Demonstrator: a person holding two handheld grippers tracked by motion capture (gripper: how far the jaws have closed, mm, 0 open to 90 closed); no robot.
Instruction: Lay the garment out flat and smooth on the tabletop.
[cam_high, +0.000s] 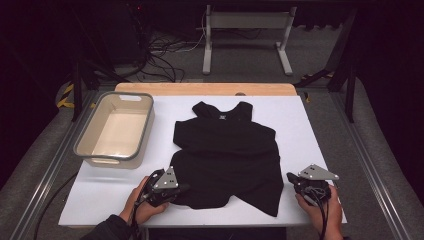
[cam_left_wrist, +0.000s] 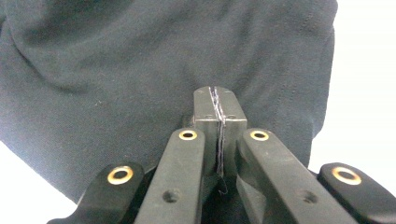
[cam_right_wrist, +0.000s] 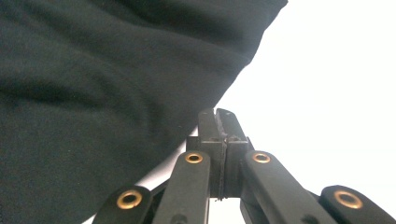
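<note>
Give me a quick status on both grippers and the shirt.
Left gripper shut on black shirt hem. Right gripper shut, beside shirt edge. Nothing in the way.

Both grippers' fingers are pressed fully together.

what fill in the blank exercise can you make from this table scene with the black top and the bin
1. The garment spread on the white table is ____ in colour.
2. The grey bin sits to the ____ of the garment in the high view.
3. The left gripper has its jaws ____.
4. Inside, the bin is ____.

Missing words: black; left; shut; empty
</note>
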